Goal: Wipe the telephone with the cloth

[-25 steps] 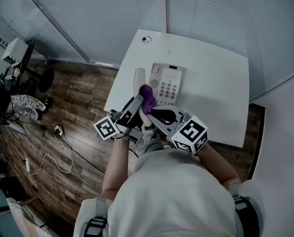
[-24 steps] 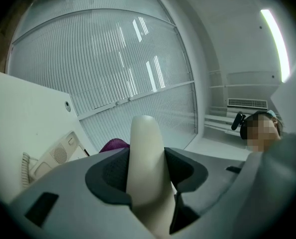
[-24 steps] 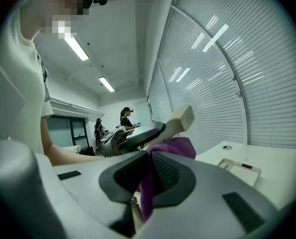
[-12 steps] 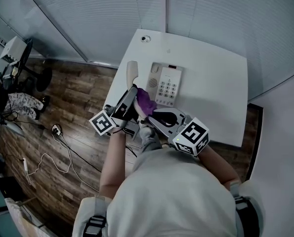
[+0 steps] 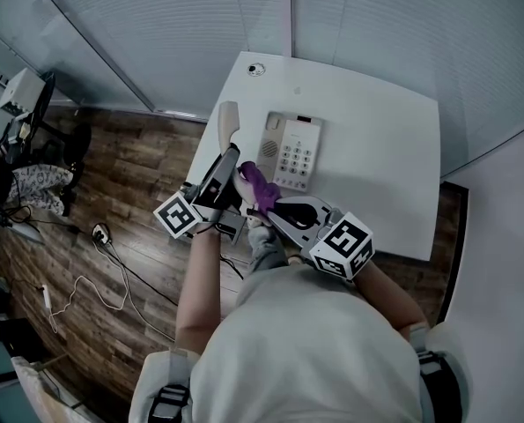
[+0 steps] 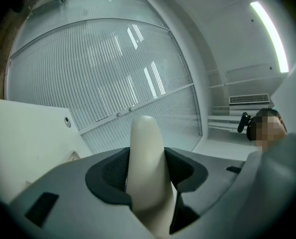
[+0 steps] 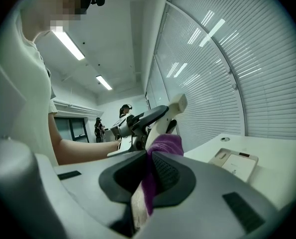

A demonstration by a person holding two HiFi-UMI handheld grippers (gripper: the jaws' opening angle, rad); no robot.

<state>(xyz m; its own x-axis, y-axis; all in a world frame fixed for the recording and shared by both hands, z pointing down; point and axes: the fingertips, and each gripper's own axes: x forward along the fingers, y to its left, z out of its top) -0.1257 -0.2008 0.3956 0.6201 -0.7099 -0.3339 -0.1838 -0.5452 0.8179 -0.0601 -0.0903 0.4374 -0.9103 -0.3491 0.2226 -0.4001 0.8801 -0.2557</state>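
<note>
A cream telephone base with a keypad lies on the white table. Its handset is lifted off the base and tilted over the table's left edge, and my left gripper is shut on its middle. In the left gripper view the handset stands up between the jaws, pressed from both sides. My right gripper is shut on a purple cloth, which touches the handset's lower part. In the right gripper view the cloth sticks out past the pads, with the handset just beyond.
Slatted glass walls close in the table at the back. A round grommet sits at the table's far left corner. Left of the table lies wooden floor with cables. People stand in the distance in the right gripper view.
The left gripper has carried the handset up and to the left, away from the base. The right gripper with the cloth has followed slightly left and stays against the handset.
</note>
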